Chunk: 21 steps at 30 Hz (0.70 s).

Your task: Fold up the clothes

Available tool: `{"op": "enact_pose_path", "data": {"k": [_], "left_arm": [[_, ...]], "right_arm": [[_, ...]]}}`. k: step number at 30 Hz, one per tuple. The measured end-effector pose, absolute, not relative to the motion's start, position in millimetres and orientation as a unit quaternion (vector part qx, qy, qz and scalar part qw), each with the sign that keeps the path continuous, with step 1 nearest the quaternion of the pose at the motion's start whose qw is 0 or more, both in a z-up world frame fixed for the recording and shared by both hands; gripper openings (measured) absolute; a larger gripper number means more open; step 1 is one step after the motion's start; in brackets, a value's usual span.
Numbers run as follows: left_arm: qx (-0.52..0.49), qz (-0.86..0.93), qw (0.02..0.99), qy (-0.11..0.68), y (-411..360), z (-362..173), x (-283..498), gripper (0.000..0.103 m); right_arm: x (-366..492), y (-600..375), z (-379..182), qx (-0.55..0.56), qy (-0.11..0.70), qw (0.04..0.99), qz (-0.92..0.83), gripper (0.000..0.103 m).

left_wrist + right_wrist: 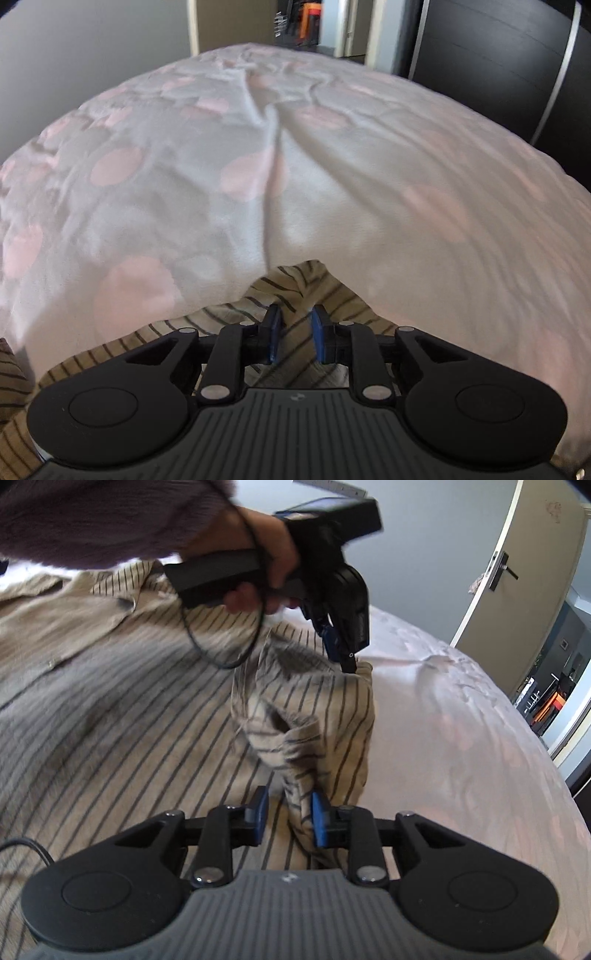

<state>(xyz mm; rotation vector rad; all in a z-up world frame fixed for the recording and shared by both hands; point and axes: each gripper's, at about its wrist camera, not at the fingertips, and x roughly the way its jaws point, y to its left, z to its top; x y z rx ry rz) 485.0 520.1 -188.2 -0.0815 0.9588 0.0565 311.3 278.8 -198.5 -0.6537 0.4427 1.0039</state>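
A beige shirt with thin dark stripes (129, 720) lies spread on the bed, and one sleeve (314, 709) is bunched up in a loose standing fold at its right edge. My right gripper (289, 816) is open. The lower end of that fold rests against its right pad, while the left pad stands apart from the cloth. My left gripper (345, 661), held by a person's hand (266, 554), points down onto the top of the sleeve. In the left wrist view the left gripper (296, 332) is open, with striped cloth (295, 288) loose between its blue pads.
The bed cover (332, 166) is white with pale pink dots, creased down the middle. It runs bare to the right of the shirt (461, 738). A dark wardrobe (498, 55) and an open door (498, 572) stand beyond the bed. A black cable (221, 653) hangs from the hand.
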Motion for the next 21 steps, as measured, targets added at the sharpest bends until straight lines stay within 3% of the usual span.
{"op": "enact_pose_path", "data": {"k": [9,13,17,19,21], "left_arm": [[-0.035,0.067,0.903,0.424,519,-169,459,0.018],[-0.06,0.1,0.914,0.389,529,-131,403,0.023],[-0.098,0.158,0.91,0.371,537,-101,316,0.026],[-0.104,0.192,0.898,0.382,535,-94,267,0.027],[-0.107,0.226,0.882,0.399,530,-90,219,0.027]], "right_arm": [[311,275,-189,-0.299,0.183,0.82,0.453,0.027],[311,273,-182,-0.261,0.163,0.837,0.453,0.033],[305,285,-191,-0.289,0.151,0.826,0.46,0.032],[306,289,-197,-0.297,0.166,0.818,0.464,0.014],[307,292,-204,-0.305,0.184,0.809,0.469,0.014]]}}
